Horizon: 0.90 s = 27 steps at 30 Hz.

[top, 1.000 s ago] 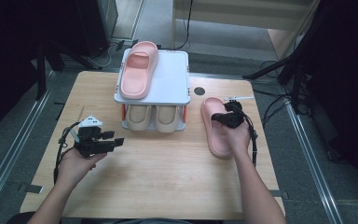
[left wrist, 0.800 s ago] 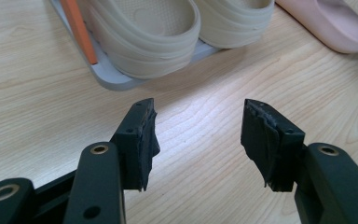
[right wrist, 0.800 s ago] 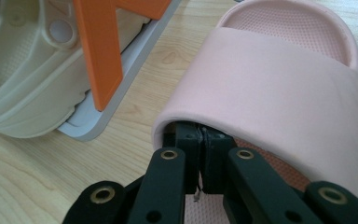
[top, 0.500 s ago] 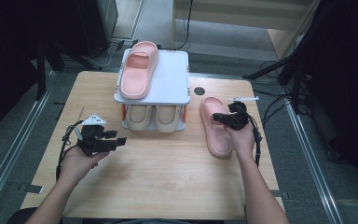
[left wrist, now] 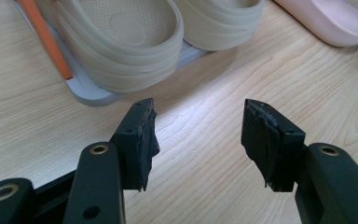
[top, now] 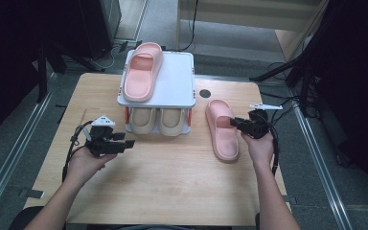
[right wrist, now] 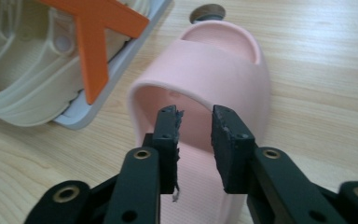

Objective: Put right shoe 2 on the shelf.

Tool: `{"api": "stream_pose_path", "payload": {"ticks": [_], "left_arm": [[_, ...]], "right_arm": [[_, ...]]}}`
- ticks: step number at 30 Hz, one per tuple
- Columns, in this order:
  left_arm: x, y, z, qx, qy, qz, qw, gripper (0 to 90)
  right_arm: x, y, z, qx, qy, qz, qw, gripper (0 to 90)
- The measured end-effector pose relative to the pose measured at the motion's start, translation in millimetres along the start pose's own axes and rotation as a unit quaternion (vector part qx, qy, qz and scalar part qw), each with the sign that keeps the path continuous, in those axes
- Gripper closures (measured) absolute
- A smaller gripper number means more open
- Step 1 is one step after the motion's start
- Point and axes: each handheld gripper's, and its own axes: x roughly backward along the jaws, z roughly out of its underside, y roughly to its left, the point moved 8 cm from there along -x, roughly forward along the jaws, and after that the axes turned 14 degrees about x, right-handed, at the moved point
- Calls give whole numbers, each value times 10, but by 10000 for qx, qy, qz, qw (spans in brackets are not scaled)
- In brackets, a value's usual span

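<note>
A pink slipper (top: 223,130) lies on the wooden table to the right of a white two-level rack (top: 178,81). Its mate (top: 141,72) rests on the rack's top shelf. Two beige slippers (top: 158,120) sit side by side on the lower shelf. My right gripper (top: 233,123) points at the table slipper from its right. In the right gripper view its jaws (right wrist: 196,116) stand narrowly apart over the footbed, just before the strap (right wrist: 223,70), with nothing between them. My left gripper (top: 128,143) hovers left of the rack, wide open (left wrist: 200,112), facing a beige slipper (left wrist: 121,51).
The rack has orange cross braces (right wrist: 98,28) and a grey base (left wrist: 88,93). A dark round grommet (top: 203,93) sits in the table behind the pink slipper. Cables trail from both grippers. Bare wood lies between my hands.
My right gripper has drawn back slightly toward the right along the pink slipper, which stays put. My left gripper has drifted a little to the right.
</note>
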Motion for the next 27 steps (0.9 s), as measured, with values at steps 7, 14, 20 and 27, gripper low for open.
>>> {"api": "stream_pose_path", "payload": {"ticks": [7, 14, 20, 27], "left_arm": [[6, 12, -1, 3, -16, -36, 10000, 448], [-4, 18, 27, -62, 25, -106, 9999, 448], [31, 35, 64, -29, -9, -146, 9999, 448], [75, 87, 104, 50, -28, -217, 9997, 447]], "right_arm": [[-103, -119, 91, -56, 146, 144, 9998, 647], [-246, -187, 103, -134, 87, 222, 9996, 638], [-370, -233, 120, -39, 132, 408, 9991, 623], [-482, -278, 116, -147, 131, 455, 9988, 580]]}}
